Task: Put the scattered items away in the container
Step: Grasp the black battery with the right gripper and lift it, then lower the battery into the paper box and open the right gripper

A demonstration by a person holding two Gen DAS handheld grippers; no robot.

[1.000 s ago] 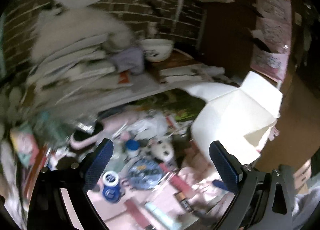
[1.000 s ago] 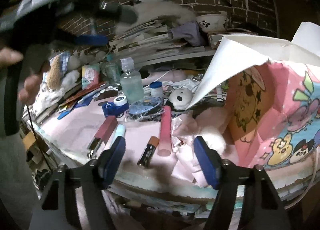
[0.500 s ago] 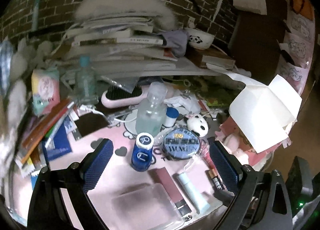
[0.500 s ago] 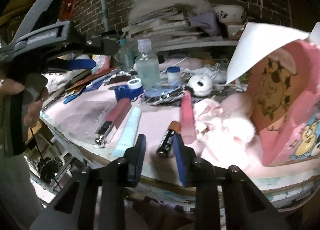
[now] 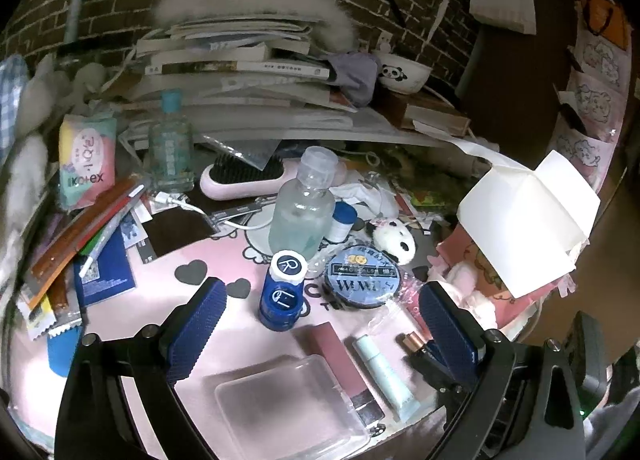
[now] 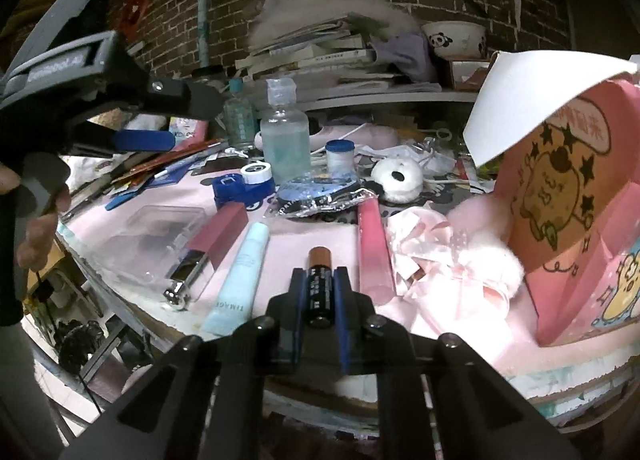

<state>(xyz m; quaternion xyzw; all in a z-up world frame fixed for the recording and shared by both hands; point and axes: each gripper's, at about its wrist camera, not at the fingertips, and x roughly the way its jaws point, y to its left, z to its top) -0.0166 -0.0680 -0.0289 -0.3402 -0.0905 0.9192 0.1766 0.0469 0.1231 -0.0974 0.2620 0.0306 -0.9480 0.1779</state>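
**Battery pinched at the bench edge, other gripper spread wide**

My right gripper [image 6: 320, 292] has its two blue pads pressed against the sides of a black battery with a copper-coloured end [image 6: 319, 288], which lies at the near edge of the pink bench [image 6: 160, 196]. Just left of the battery lies a pale blue squeeze tube [image 6: 240, 276], and beyond that a dark pink rectangular lipstick case with a chrome end [image 6: 212, 246]. Just right of the battery lies a pink translucent tube [image 6: 374, 248].

The container, a pink cardboard box printed with cartoon animals [image 6: 576, 196], stands on the right side of the bench with its white flap [image 6: 532, 100] raised, well apart from the battery.

My left gripper [image 5: 320, 324] hangs over the bench with its blue pads spread wide, holding nothing. Between them in that view sit a blue contact lens case with white caps marked R and L [image 5: 282, 292], a clear flat plastic box [image 5: 288, 404] and a blue roll of tape in a clear wrapper [image 5: 362, 280]. A clear plastic bottle of pale liquid [image 5: 302, 208] stands behind the lens case.
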